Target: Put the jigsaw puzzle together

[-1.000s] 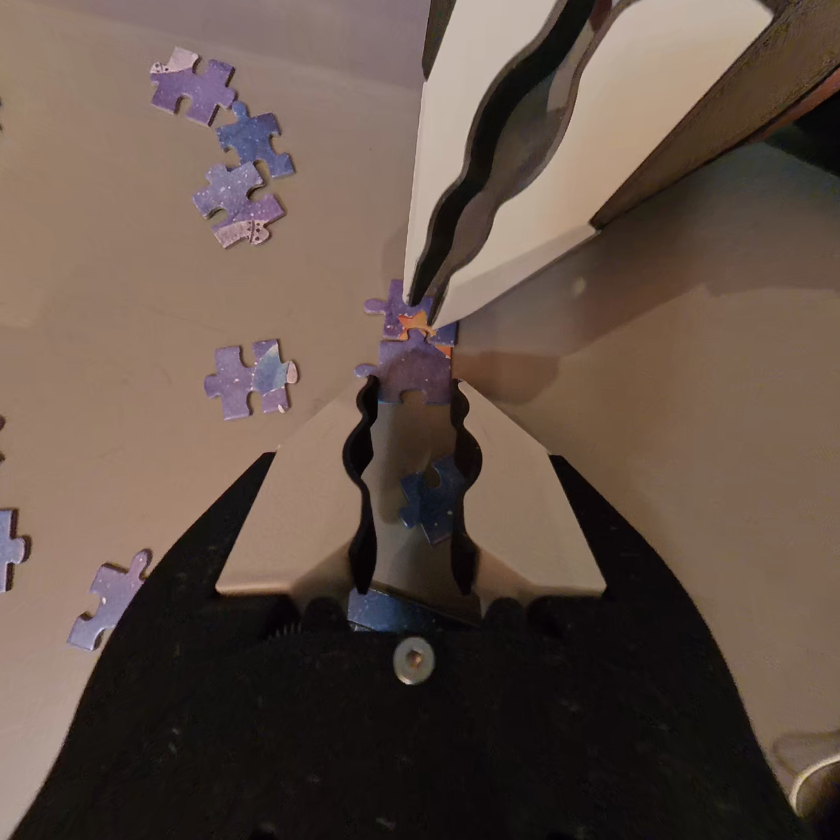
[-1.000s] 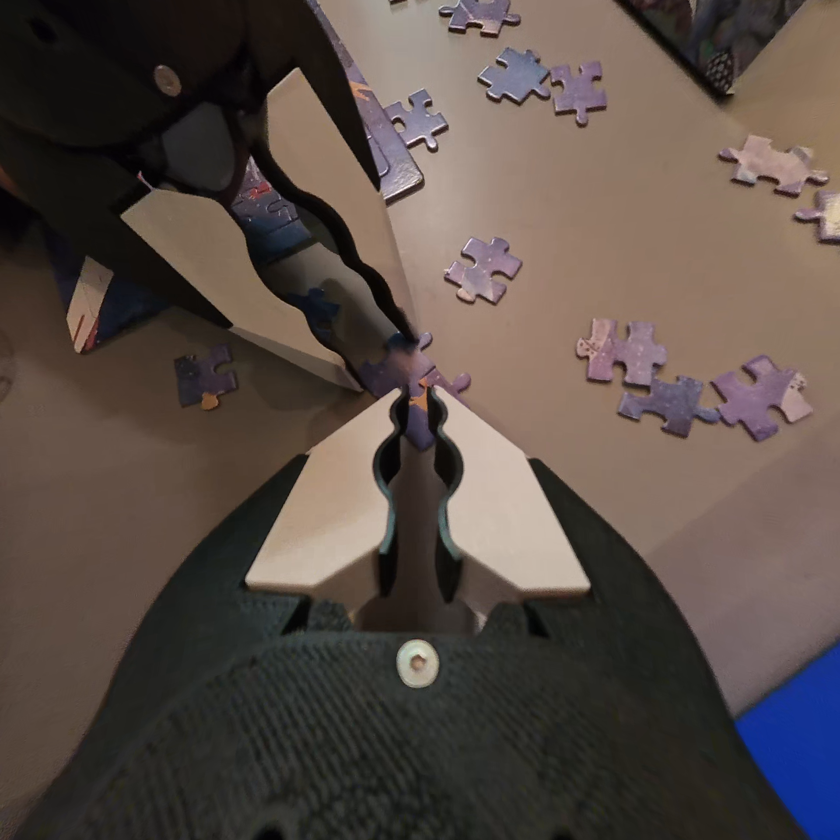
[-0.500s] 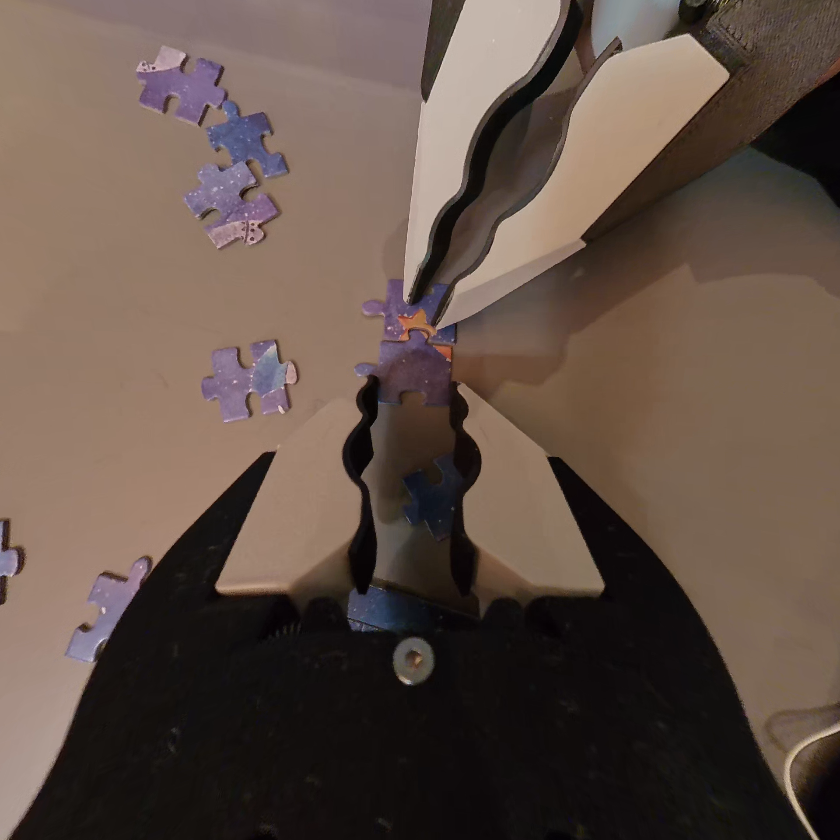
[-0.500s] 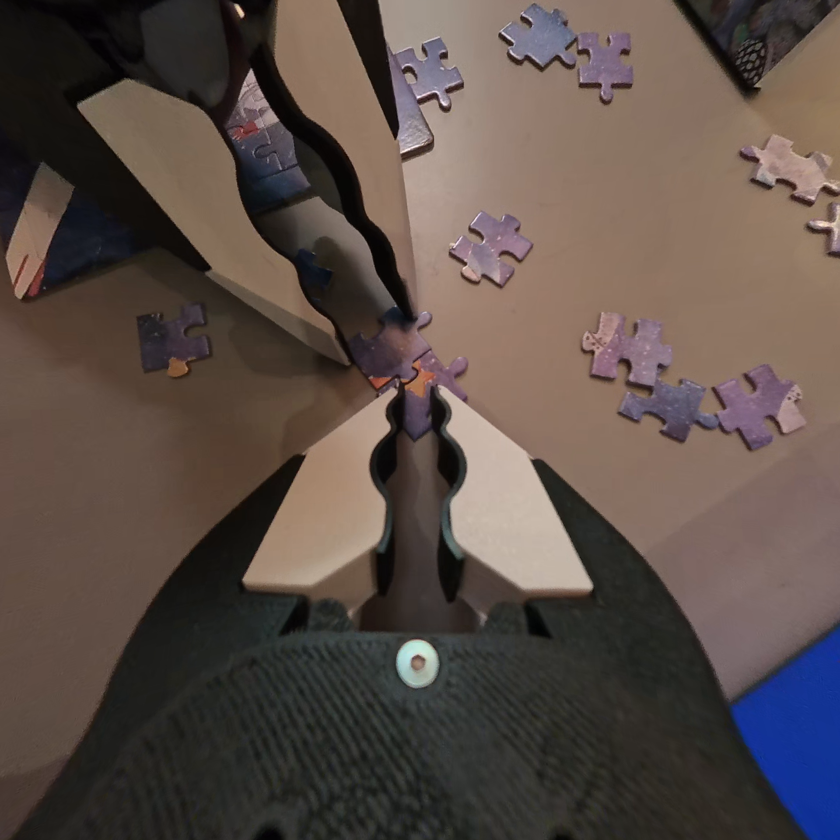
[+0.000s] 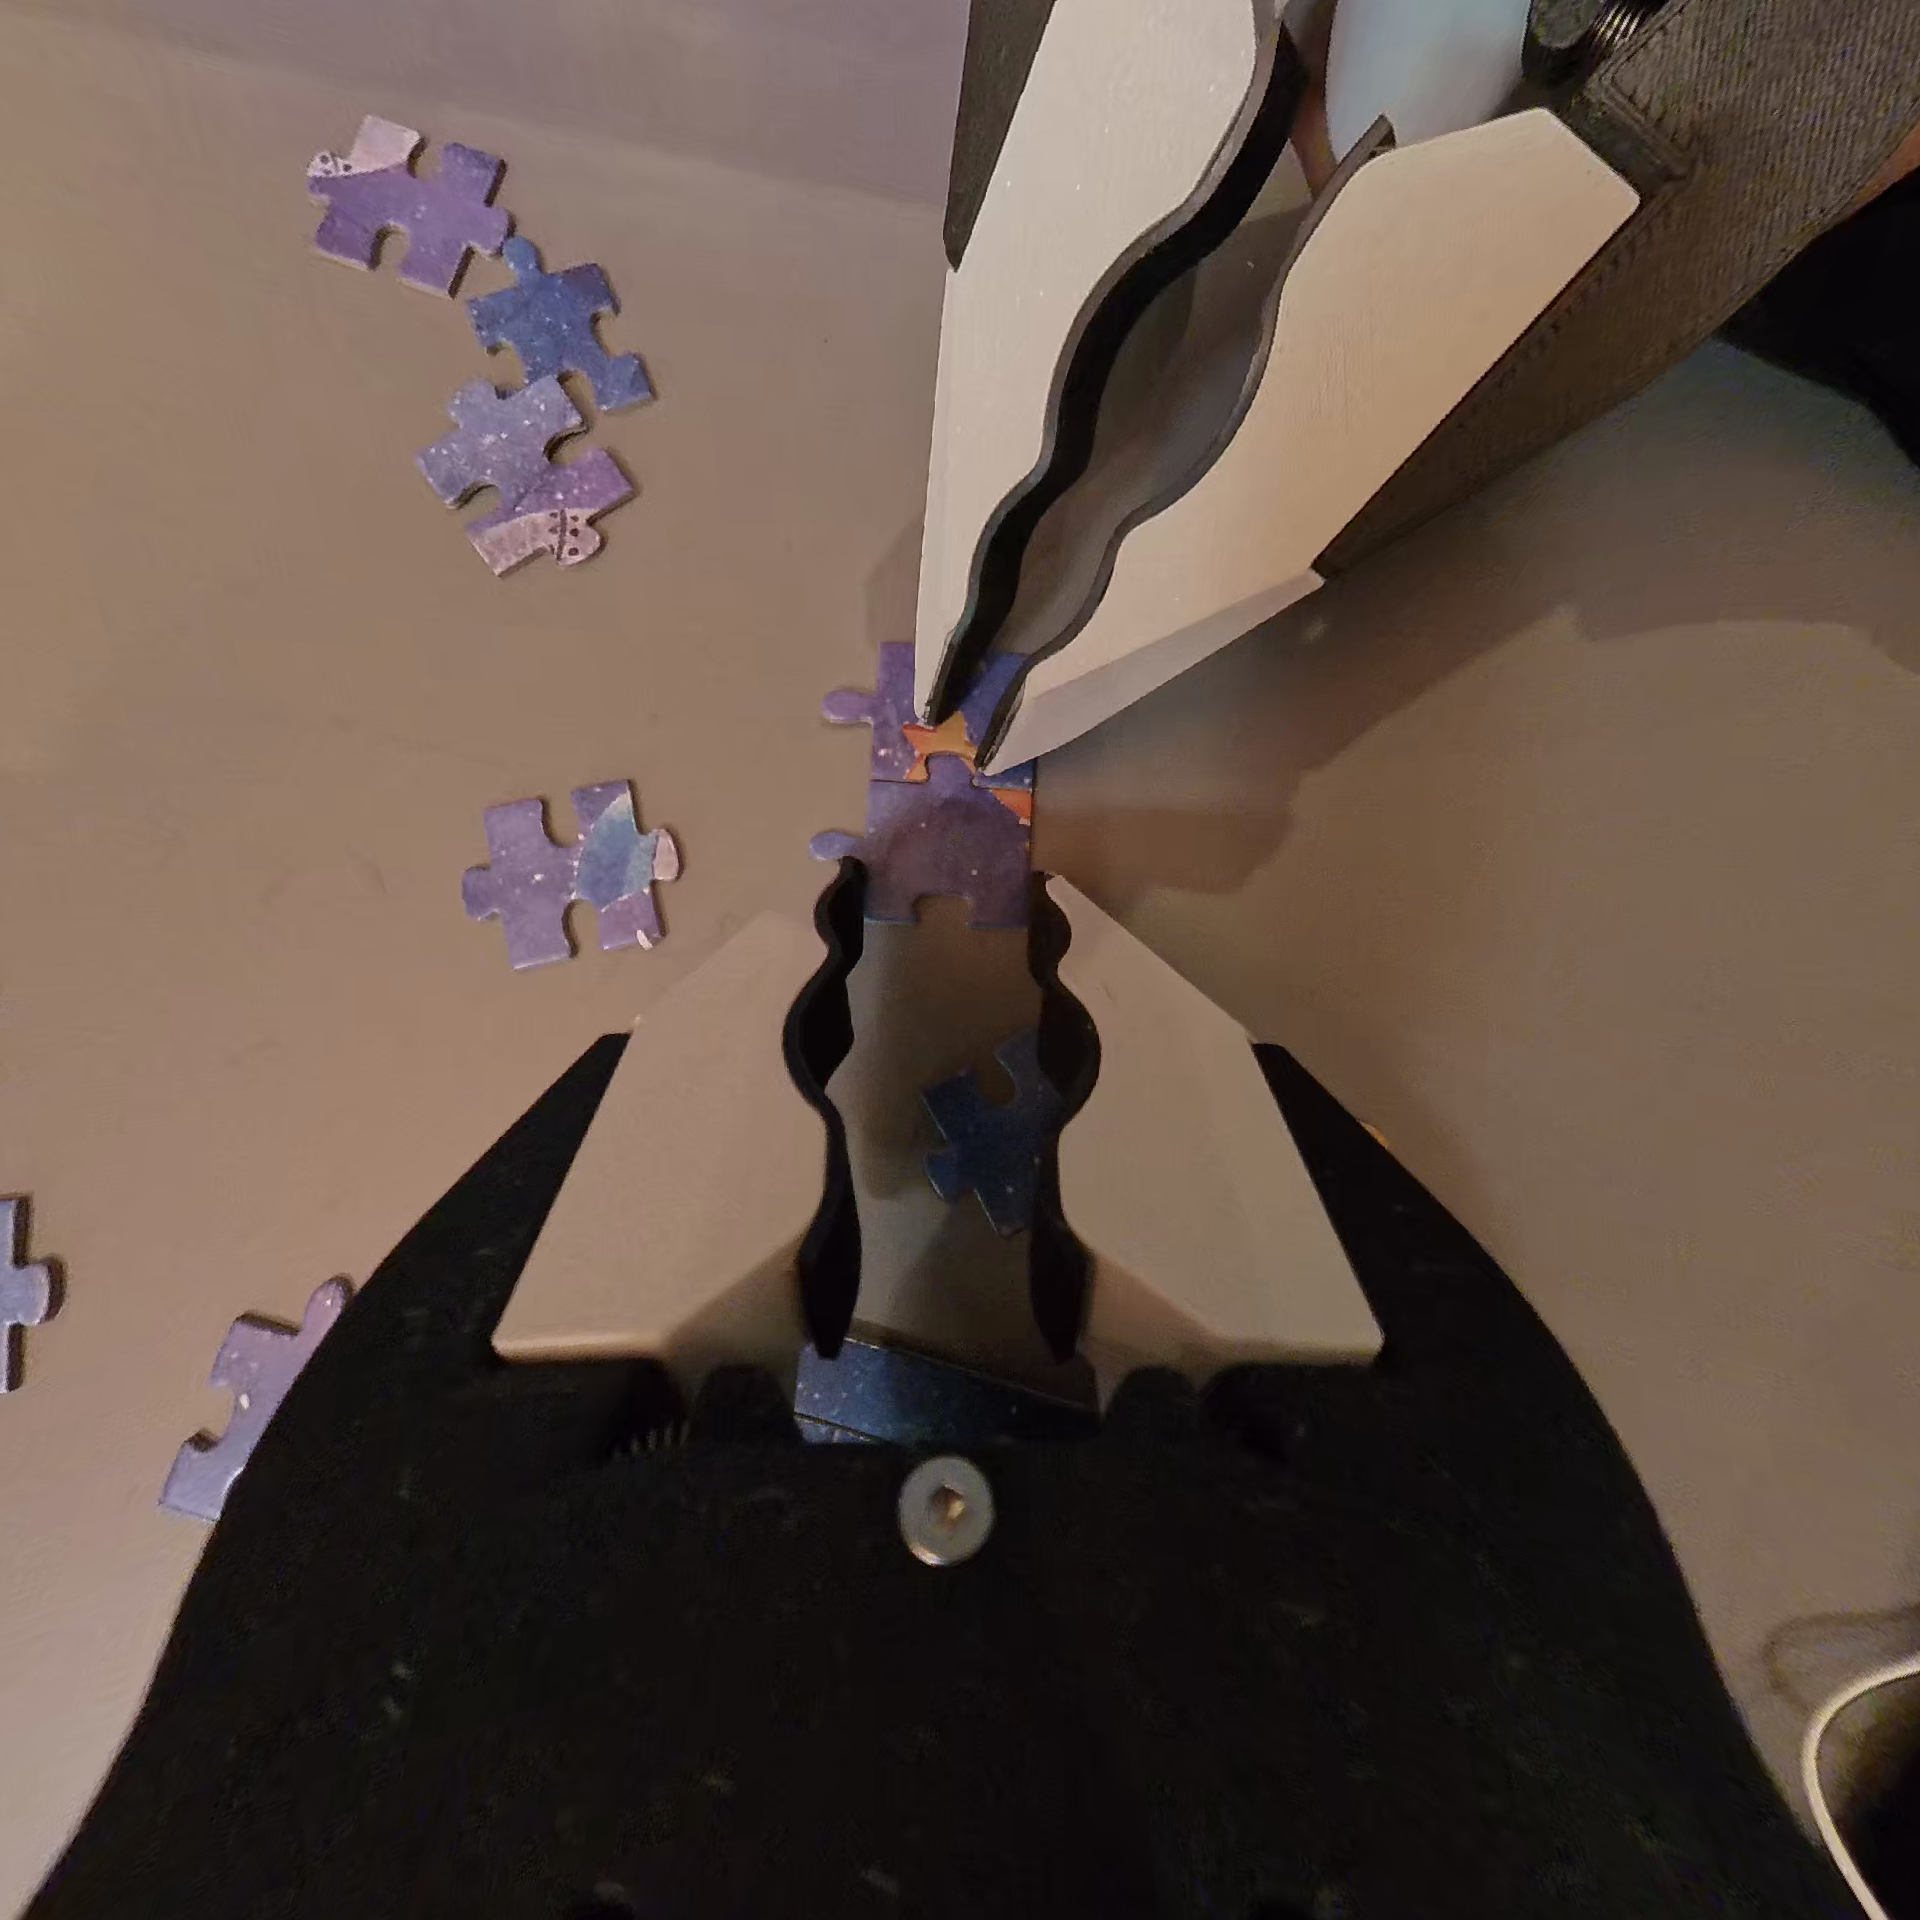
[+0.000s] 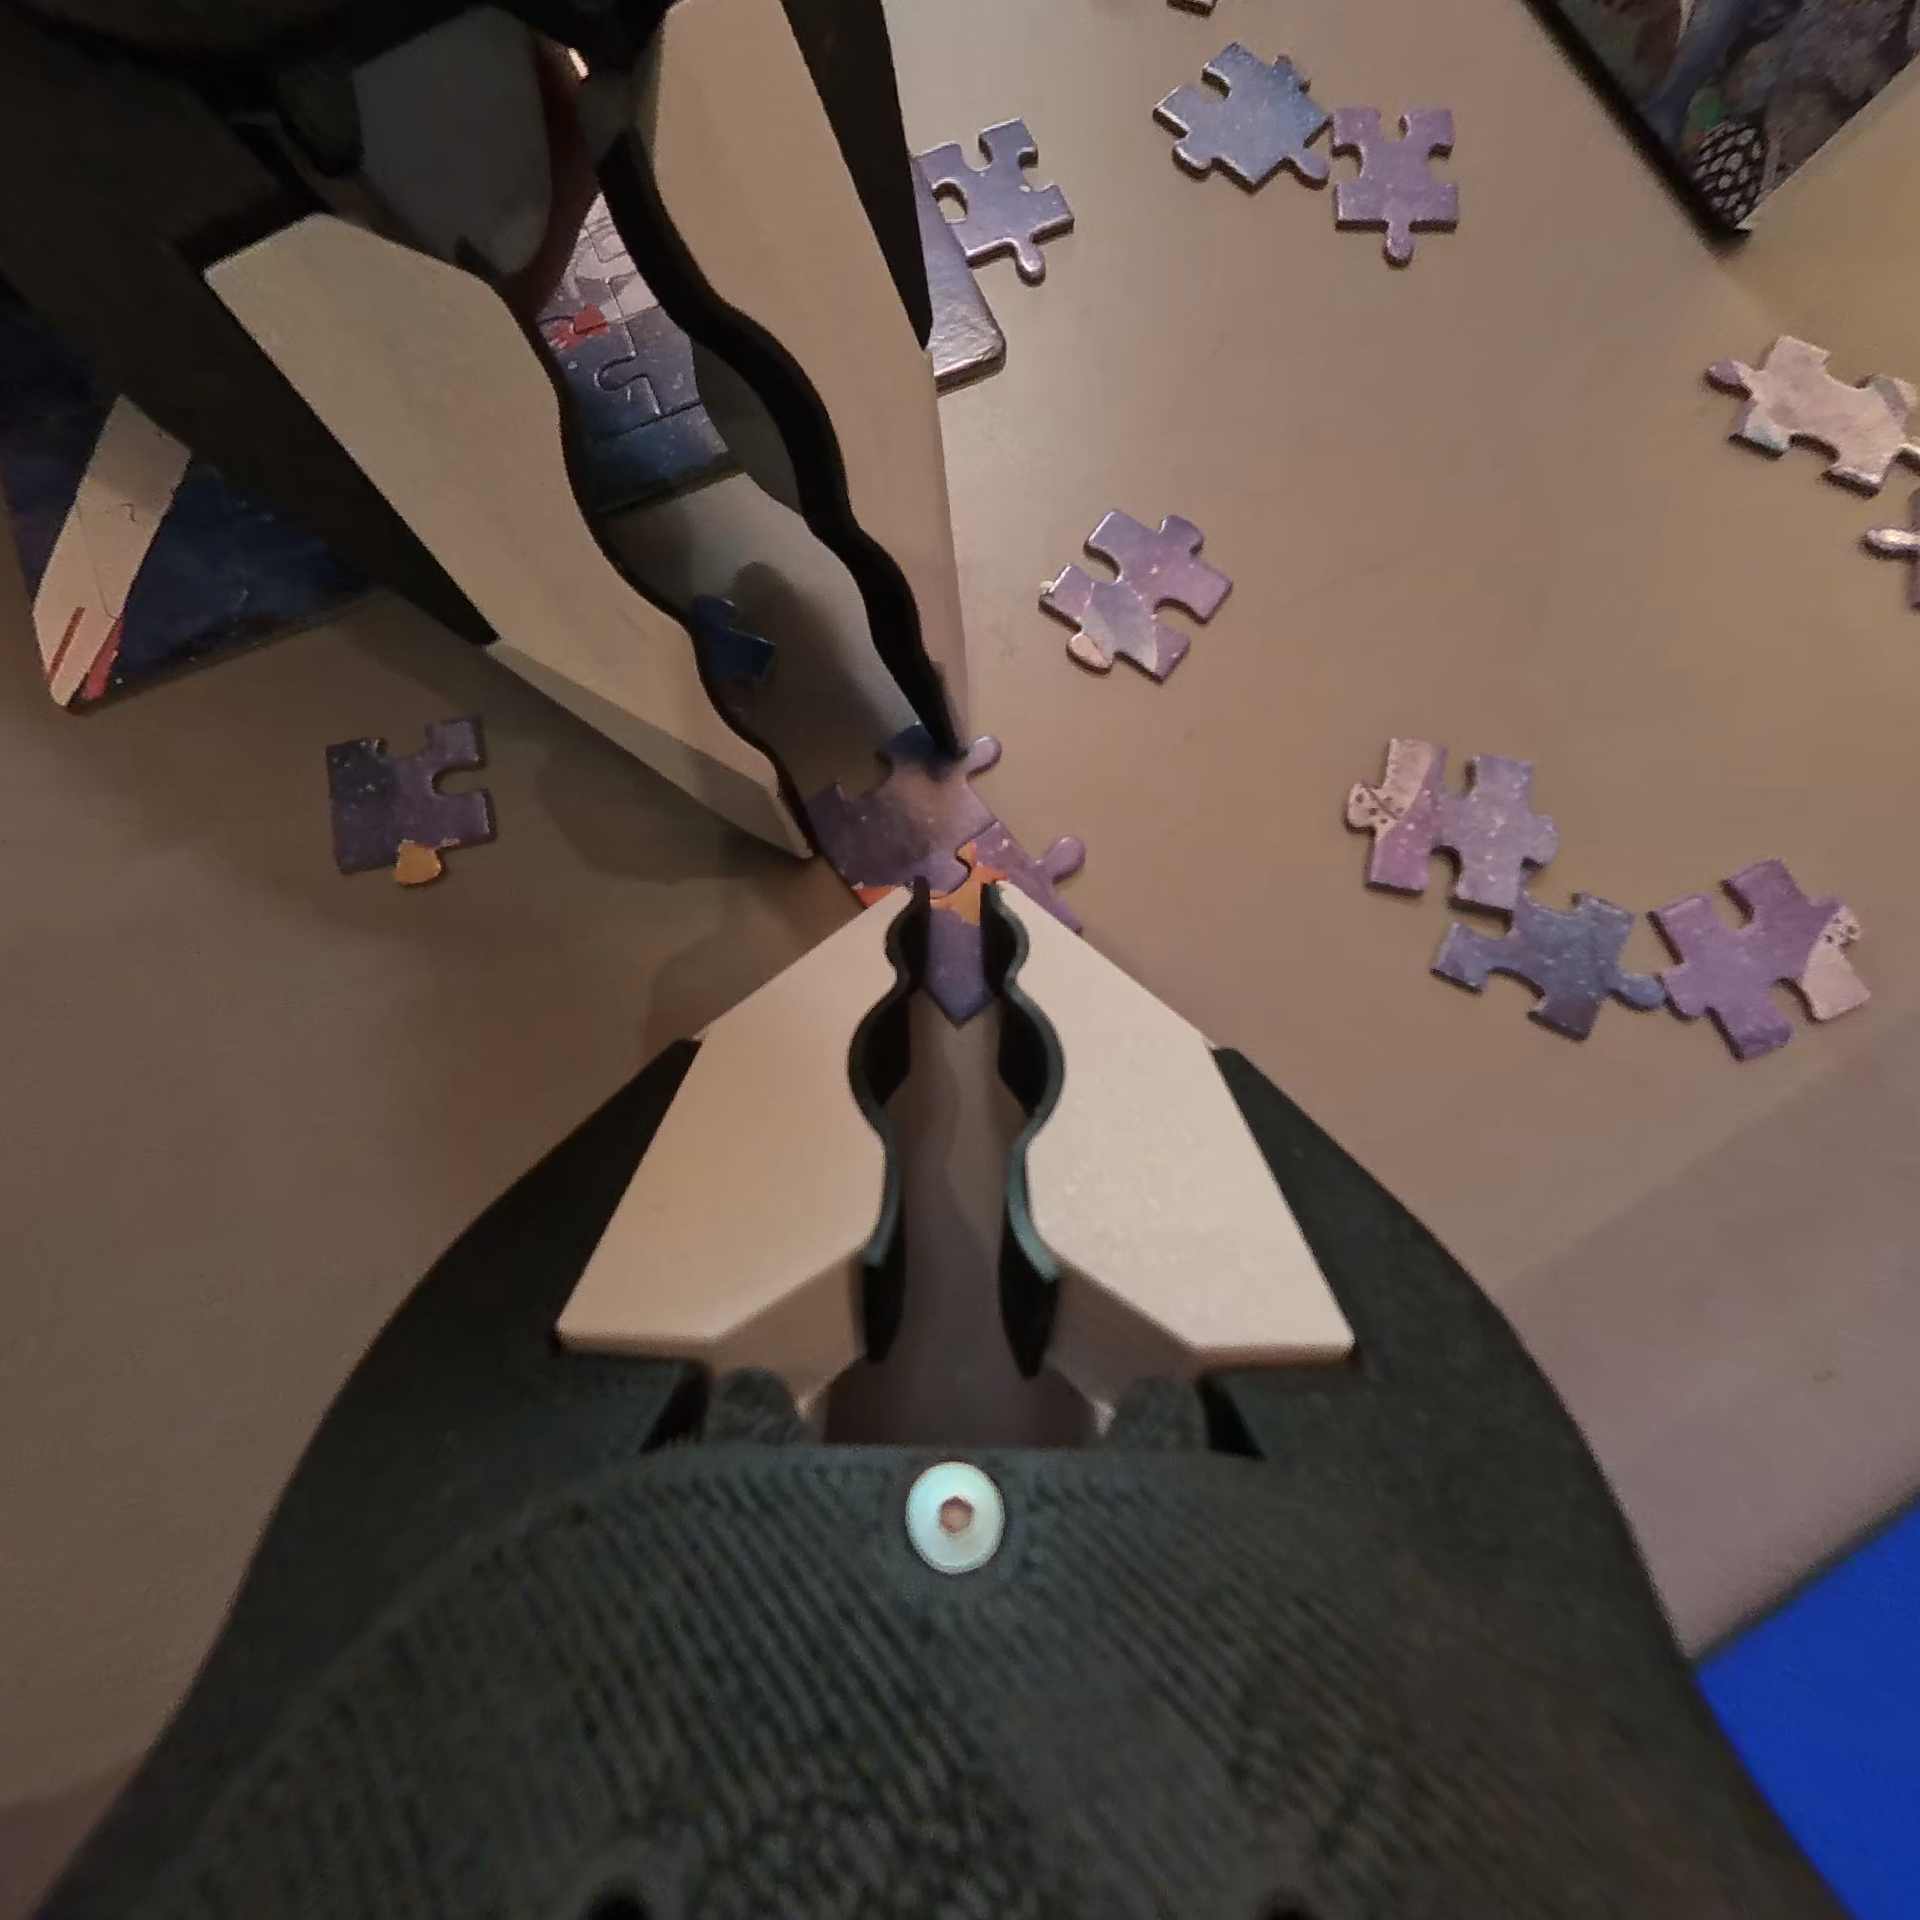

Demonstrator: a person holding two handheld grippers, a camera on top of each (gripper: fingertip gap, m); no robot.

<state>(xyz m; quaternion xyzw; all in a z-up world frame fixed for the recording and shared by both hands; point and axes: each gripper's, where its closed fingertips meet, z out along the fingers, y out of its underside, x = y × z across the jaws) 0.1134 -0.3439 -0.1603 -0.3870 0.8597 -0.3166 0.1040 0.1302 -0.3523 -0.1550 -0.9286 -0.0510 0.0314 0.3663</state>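
Observation:
On the tan table, a purple puzzle piece lies flat, joined to a second purple piece with an orange star. My left gripper is shut on the first piece, with a fingertip against each side edge. The right wrist view shows the same grip on that piece. My right gripper comes from the opposite side. Its jaws stand a narrow gap apart, and its fingertips rest on top of the star piece without clamping it.
Several loose purple and blue pieces lie scattered around. A dark blue piece lies under my left fingers. An assembled puzzle section and a lone piece lie behind the left gripper. A blue surface shows at the lower right. Only a small space, under 4 cm, lies between the two pairs of fingers. My left gripper's tips are some 10 centimeters from the assembled puzzle section.
The right gripper has tilted and shifted slightly while its tips stay on the star piece, and its jaws have parted a little. The left gripper keeps its grip on the purple piece.

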